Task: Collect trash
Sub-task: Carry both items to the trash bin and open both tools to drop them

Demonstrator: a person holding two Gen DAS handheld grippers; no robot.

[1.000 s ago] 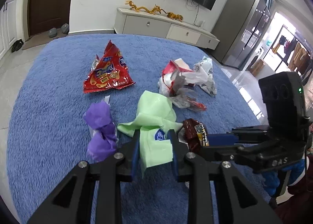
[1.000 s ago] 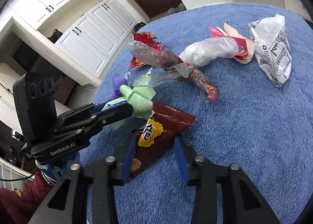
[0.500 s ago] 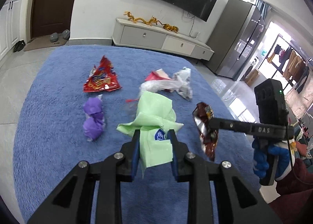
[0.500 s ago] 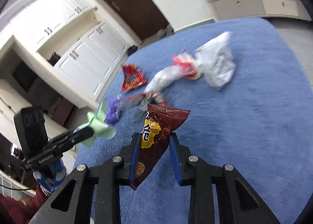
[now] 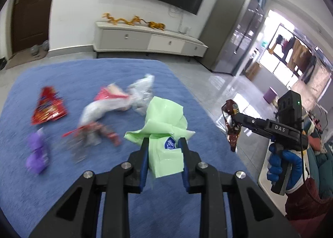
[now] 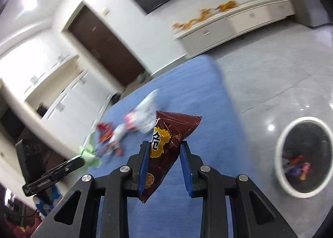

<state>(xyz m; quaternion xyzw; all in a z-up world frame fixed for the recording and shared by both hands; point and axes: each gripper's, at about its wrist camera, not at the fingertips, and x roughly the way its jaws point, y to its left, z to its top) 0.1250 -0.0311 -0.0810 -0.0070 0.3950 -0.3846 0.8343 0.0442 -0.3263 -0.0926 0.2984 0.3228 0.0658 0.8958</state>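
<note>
Risk: right tool pinches brown snack bag loosely; left tool clamps green wrapper. Either may slip short of bin.

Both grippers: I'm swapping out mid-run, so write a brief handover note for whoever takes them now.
Left gripper: shut on green plastic bag, lifted above the blue rug.
Right gripper: shut on brown snack packet, in the air near the white-rimmed bin, which already holds a few wrappers.
Left on the rug: red snack bag, purple wrapper, clear and white wrappers.
Likely next: drop both held items in the bin.
</note>
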